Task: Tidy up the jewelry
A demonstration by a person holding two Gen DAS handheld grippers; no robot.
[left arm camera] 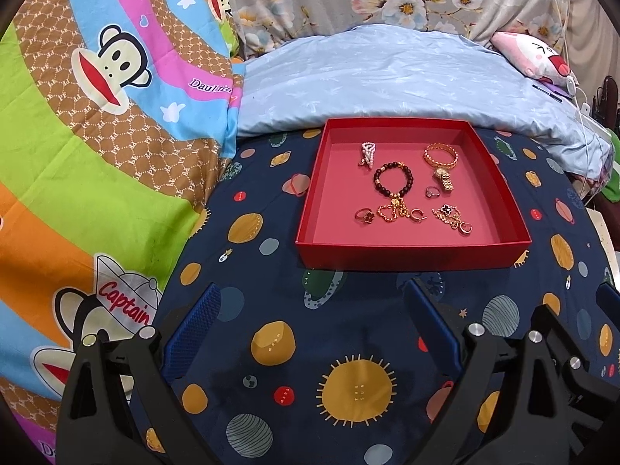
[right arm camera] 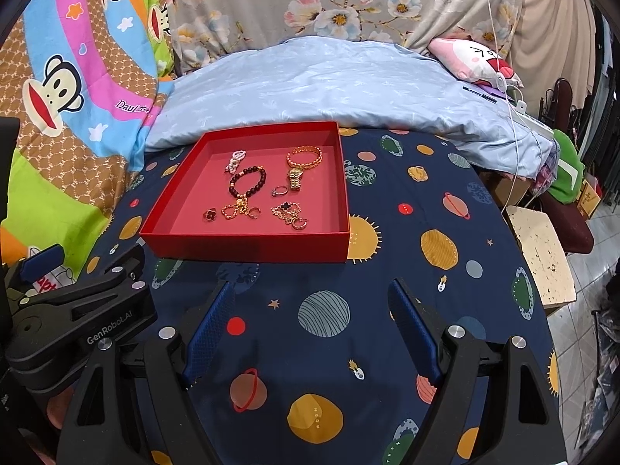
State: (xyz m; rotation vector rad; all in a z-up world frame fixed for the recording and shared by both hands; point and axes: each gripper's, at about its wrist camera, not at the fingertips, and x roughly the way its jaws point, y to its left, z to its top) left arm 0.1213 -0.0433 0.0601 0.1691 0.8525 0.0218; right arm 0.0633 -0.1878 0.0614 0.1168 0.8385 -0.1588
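A shallow red tray lies on a dark blue planet-print cloth. Inside it lie a dark bead bracelet, a gold chain bracelet, a gold watch, a pearl piece, rings and gold chains. My left gripper hovers open in front of the tray's near wall with nothing between its blue fingers. My right gripper is also open and empty, just short of the tray's near right corner. The left gripper's body shows at the right wrist view's left edge.
A pale blue pillow lies behind the tray. A colourful cartoon-monkey blanket covers the left side. A pink plush and white cable sit far right. Beyond the cloth's right edge stands a stool on tiled floor.
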